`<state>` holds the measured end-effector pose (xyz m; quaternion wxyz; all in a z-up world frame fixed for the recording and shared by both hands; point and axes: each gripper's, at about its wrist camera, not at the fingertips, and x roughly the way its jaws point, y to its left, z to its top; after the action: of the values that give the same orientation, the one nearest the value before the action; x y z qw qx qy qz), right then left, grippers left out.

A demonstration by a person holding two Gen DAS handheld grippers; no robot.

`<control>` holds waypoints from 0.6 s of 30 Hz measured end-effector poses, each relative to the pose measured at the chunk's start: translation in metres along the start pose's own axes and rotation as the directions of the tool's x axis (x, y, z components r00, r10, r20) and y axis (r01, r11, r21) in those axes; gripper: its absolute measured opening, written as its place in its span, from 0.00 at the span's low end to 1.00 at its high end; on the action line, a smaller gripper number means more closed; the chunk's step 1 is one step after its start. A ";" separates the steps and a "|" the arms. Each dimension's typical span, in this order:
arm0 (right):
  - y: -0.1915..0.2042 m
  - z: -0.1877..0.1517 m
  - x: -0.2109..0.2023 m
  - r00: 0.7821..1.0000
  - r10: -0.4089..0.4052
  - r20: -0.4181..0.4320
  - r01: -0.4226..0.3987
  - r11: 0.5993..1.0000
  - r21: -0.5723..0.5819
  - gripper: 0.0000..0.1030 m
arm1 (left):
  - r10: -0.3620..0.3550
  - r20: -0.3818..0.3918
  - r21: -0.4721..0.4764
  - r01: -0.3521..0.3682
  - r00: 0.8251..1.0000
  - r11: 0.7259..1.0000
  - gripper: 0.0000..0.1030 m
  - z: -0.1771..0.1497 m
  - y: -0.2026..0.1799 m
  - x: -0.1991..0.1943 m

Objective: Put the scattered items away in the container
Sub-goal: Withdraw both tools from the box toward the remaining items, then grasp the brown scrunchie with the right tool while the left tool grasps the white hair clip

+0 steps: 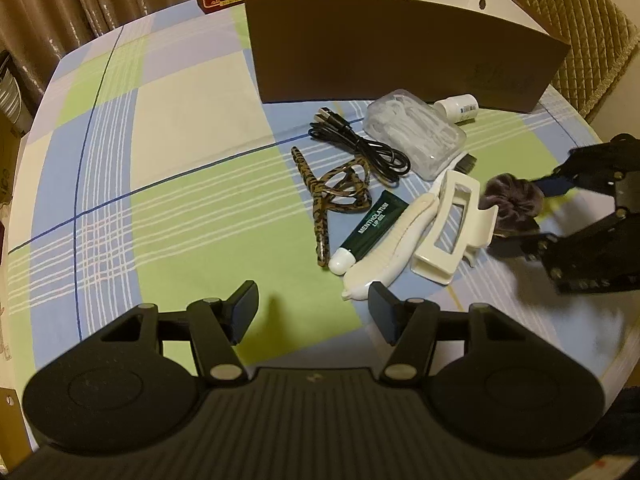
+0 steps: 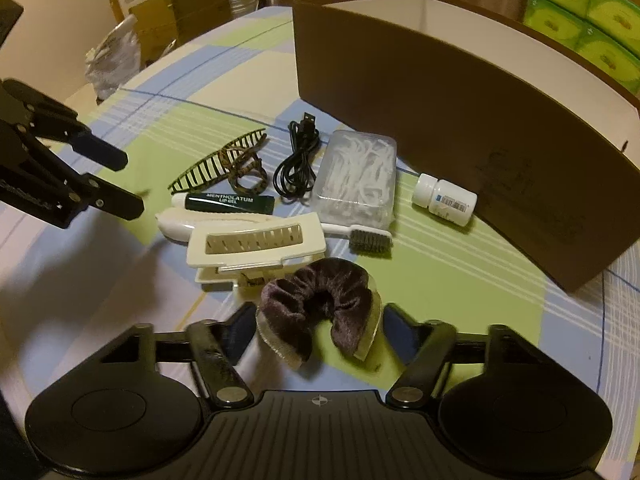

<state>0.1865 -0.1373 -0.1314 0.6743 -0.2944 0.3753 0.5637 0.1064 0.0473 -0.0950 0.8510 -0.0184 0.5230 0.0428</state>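
Observation:
A dark velvet scrunchie [image 2: 320, 304] lies on the checked cloth, squeezed into an arch between the pads of my right gripper [image 2: 320, 328], which is shut on it. In the left wrist view the same scrunchie [image 1: 512, 200] sits in the right gripper [image 1: 520, 212] at the right edge. My left gripper [image 1: 312, 306] hangs open over bare cloth, its right finger beside the white toothbrush [image 1: 392, 248]. Behind the items stands the brown box [image 2: 480, 140], its top open. A cream claw clip [image 2: 256, 244] lies just beyond the scrunchie.
Scattered before the box are a lip gel tube [image 2: 228, 202], a leopard hair clip [image 2: 240, 164], a black USB cable [image 2: 296, 160], a floss pick case [image 2: 360, 176] and a white pill bottle [image 2: 444, 198]. A quilted chair [image 1: 572, 32] stands past the table's far right edge.

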 end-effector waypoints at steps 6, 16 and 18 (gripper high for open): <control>-0.006 -0.005 -0.005 1.000 0.005 0.000 -0.005 0.999 0.033 0.23 | -0.031 0.009 0.033 0.031 0.999 0.999 0.55 0.002 -0.011 0.000; -0.040 -0.025 -0.027 0.998 -0.050 -0.033 0.055 0.981 0.185 0.23 | -0.174 0.026 0.204 0.166 0.984 0.965 0.55 0.017 -0.051 0.005; -0.048 -0.031 -0.032 0.997 -0.063 -0.036 0.069 0.974 0.216 0.23 | -0.200 0.023 0.241 0.189 0.980 0.952 0.55 0.021 -0.060 0.010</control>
<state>0.2259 -0.1892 -0.1221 0.7154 -0.2395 0.4343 0.4922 0.1356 -0.0099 -0.0955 0.8593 0.0333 0.4998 -0.1035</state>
